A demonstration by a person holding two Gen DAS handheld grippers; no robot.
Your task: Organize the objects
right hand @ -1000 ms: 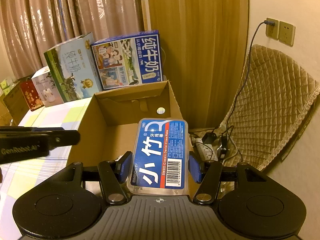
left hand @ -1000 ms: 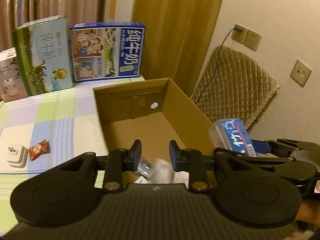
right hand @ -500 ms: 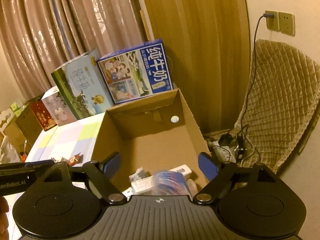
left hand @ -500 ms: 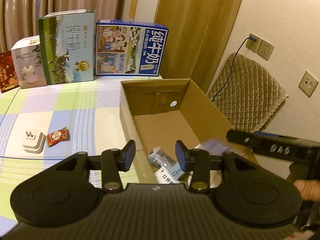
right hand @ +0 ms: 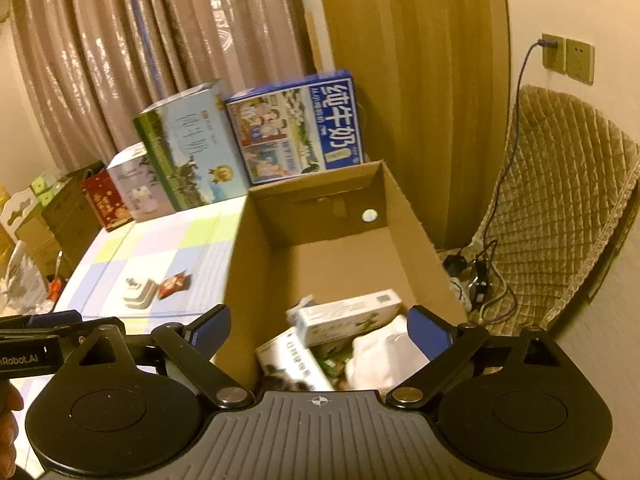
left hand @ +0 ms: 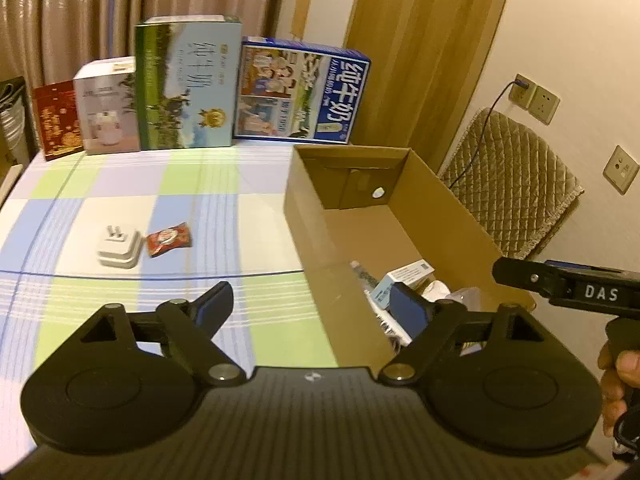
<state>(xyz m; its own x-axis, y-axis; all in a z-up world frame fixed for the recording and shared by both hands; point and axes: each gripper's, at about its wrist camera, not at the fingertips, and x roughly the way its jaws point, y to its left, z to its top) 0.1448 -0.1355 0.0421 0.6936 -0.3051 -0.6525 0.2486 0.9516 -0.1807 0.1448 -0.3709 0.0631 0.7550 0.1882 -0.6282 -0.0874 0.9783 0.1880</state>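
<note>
Counter (left hand: 120,184) w/ checked cloth carries everything. Cardboard box (left hand: 452,216) sits at its right edge, open top, far half bare; near end holds a heap of small pkgs, incl a white carton (right hand: 348,314) and a crumpled white bag (right hand: 384,352). Milk cartons (left hand: 296,96) line the counter's back edge. White charger plug (left hand: 119,246) and red snack packet (left hand: 169,238) lie just beside each other mid-counter, left of box. My left gripper (left hand: 308,306) is spread wide, holding nothing, over box's near-left corner. My right gripper (right hand: 320,326) is also spread wide, holding nothing, above the heap.
</note>
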